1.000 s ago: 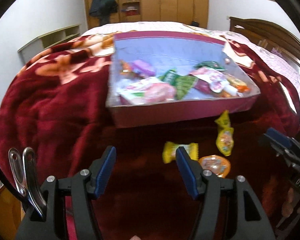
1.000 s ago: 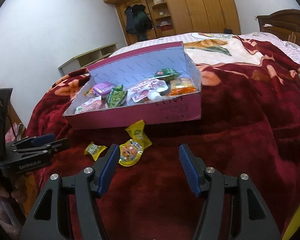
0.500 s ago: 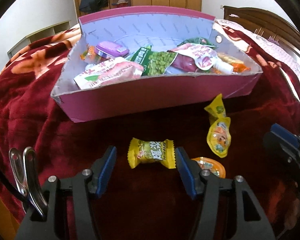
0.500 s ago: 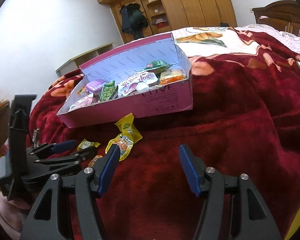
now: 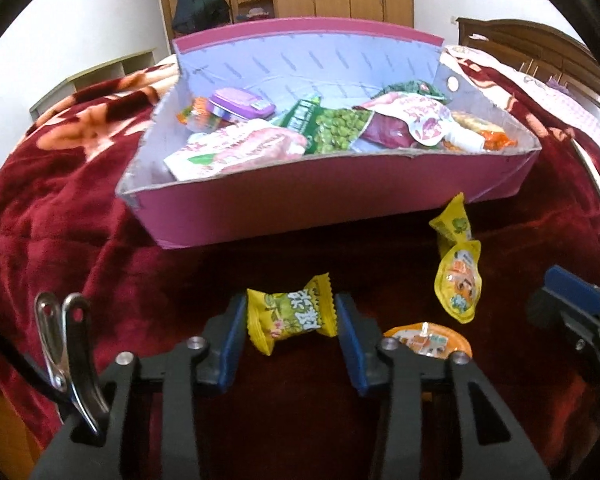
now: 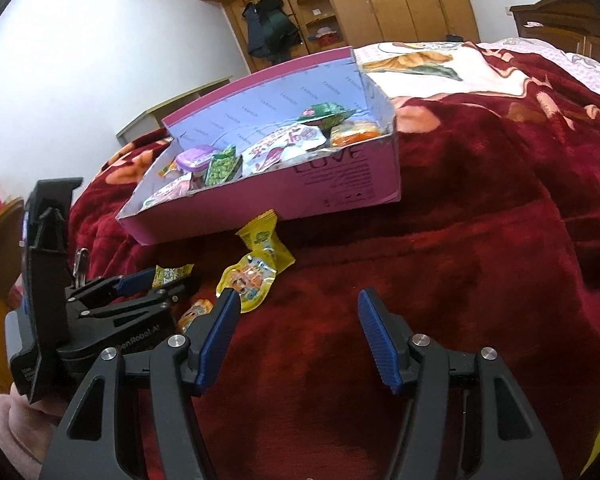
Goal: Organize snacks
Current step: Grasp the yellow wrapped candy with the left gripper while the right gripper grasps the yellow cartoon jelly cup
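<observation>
A pink box (image 5: 260, 208) with several snack packs in it sits on the red blanket; it also shows in the right wrist view (image 6: 340, 192). My left gripper (image 5: 290, 320) has its blue pads against both ends of a yellow wrapped candy (image 5: 292, 318) lying in front of the box; the candy also shows in the right wrist view (image 6: 170, 274). A yellow pouch (image 5: 458, 286) and a yellow packet (image 5: 452, 226) lie to the right, with an orange jelly cup (image 5: 426, 340) nearer. My right gripper (image 6: 294, 334) is open and empty above bare blanket, right of the pouch (image 6: 248, 280).
The red blanket (image 6: 480, 260) covers the bed and falls away at the left edge. A wooden headboard (image 5: 540, 52) stands at the right, wardrobes (image 6: 380, 0) at the back. My left gripper's body (image 6: 100, 312) sits low left in the right wrist view.
My left gripper moved forward and closed from wide open onto the yellow candy. The right gripper stayed open and shifted slightly.
</observation>
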`<action>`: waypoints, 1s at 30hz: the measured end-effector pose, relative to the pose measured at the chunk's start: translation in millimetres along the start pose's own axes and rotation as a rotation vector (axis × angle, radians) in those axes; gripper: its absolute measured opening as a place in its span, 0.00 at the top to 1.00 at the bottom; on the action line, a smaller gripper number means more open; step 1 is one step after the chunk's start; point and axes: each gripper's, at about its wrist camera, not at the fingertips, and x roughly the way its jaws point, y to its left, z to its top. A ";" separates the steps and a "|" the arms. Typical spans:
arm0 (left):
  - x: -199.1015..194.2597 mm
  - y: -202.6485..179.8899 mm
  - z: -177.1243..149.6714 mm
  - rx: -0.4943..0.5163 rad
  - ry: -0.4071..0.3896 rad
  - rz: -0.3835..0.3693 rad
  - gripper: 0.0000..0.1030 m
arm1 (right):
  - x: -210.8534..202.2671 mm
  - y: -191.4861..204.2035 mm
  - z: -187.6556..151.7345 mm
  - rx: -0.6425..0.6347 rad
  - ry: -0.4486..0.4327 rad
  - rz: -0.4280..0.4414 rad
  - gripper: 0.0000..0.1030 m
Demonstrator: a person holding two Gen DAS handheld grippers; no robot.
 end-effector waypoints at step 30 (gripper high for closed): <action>-17.7 47.4 -10.7 -0.157 -0.070 -0.052 0.61 | 53.3 35.7 5.5 -0.020 0.093 0.010 0.52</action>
